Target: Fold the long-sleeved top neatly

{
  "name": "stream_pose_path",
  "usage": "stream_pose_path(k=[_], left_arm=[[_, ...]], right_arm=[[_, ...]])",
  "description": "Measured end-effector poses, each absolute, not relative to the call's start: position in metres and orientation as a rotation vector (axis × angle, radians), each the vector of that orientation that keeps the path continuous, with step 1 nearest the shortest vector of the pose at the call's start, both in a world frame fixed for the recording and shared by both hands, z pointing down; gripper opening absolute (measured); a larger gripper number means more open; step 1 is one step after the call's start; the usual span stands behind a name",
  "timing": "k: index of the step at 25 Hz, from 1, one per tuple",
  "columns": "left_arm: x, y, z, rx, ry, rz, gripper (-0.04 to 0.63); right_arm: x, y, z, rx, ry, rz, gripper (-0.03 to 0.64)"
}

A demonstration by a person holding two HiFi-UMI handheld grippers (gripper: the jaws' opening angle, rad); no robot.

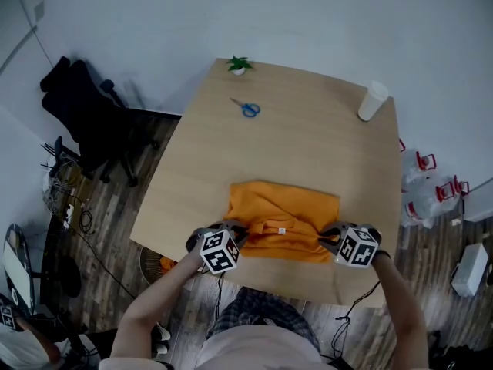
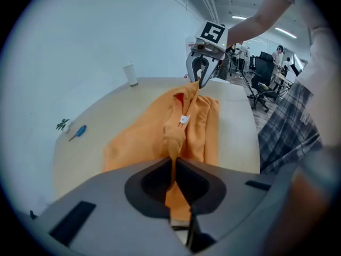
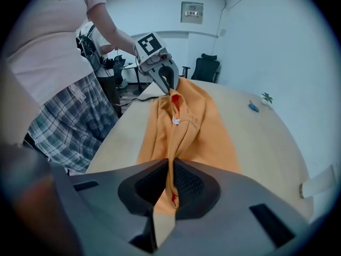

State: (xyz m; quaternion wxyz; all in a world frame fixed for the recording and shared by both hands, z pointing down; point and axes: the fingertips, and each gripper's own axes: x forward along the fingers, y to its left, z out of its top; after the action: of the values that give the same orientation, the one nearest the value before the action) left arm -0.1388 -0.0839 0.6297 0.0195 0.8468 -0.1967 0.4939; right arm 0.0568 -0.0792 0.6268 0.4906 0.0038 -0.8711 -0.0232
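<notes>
Clamped on cloth, the left gripper (image 1: 235, 231) pinches a fold at the 8 o'clock corner of the orange top (image 1: 285, 214). The right gripper (image 1: 327, 241) pinches another fold at the 4 o'clock corner. The fabric between them is bunched into a ridge. The top lies at the 6 o'clock edge of the table (image 1: 308, 145), nearest the person. Farther off, scissors (image 1: 248, 109) lie at 11 o'clock and a white cup (image 1: 373, 101) stands at 2 o'clock. A small plant (image 1: 239, 65) sits on the far rim at 11 o'clock.

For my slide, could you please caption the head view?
The left hand-held gripper and right hand-held gripper clamp the top on the table.
</notes>
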Motion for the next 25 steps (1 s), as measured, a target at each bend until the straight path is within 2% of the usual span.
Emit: stream_pose_path(k=[11, 15, 18, 25], left_arm=[[-0.145, -0.062, 0.669, 2.456, -0.552, 1.479, 0.037], [-0.147, -0.056, 0.674, 2.41, -0.551, 1.396, 0.091], [-0.144, -0.052, 0.668, 2.417, -0.543, 1.384, 0.173], [-0.132, -0.053, 0.652, 2.527, -0.53, 1.474, 0.217]], right_arm=[[0.063, -0.05, 0.687, -0.067, -1.979, 0.035, 0.05], [0.062, -0.043, 0.693, -0.053, -1.979, 0.1, 0.088], [0.062, -0.04, 0.688, -0.051, -1.98, 0.117, 0.158], [0.032, -0.051, 0.655, 0.065, -2.125, 0.099, 0.195]])
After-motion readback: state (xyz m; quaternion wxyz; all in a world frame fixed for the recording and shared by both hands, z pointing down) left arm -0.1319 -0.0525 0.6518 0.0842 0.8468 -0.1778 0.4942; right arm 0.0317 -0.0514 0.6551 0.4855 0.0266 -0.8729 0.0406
